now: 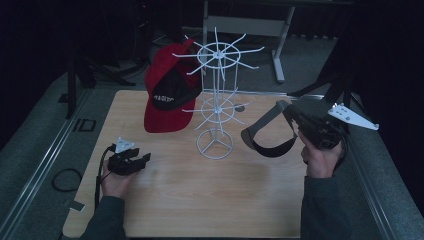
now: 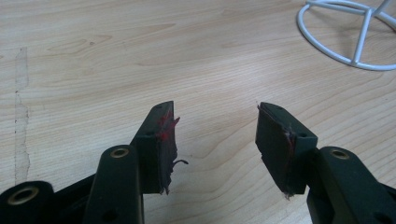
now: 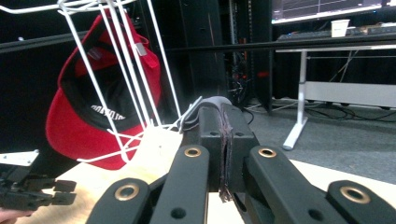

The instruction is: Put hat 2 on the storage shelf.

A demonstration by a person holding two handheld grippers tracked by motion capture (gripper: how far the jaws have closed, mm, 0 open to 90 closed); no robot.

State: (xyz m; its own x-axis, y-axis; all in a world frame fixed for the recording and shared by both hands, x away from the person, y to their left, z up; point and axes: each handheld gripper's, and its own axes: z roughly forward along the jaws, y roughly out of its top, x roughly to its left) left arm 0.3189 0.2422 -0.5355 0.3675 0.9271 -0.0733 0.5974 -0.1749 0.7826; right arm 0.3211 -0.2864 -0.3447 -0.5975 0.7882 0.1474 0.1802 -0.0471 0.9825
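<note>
A: Starting at the left, what is the left claw [image 1: 131, 161] doing?

B: It rests low over the table [image 1: 200, 200] with its jaws spread wide and nothing between them. In the left gripper view only bare wood lies in the gap, and the rack's white ring foot sits at the upper right.

A: And in the middle?

B: A red cap [image 1: 167, 97] already hangs on the left side of the white wire rack [image 1: 216, 95], off an upper prong. The prongs on the right side look free.

A: Then the right side?

B: The right claw [image 1: 292, 117] is pressed closed on a dark visor [image 1: 267, 135], pinching its grey band. It is held up in the air, just right of the rack and clear of the table. In the right gripper view the jaws are squeezed flat on the band, with the rack and cap beyond.

A: So which step is this?

B: I judge it the carry toward the rack. Next, the band's loop needs lining up with a free prong, sliding over its tip, then letting go, without knocking the light rack.
</note>
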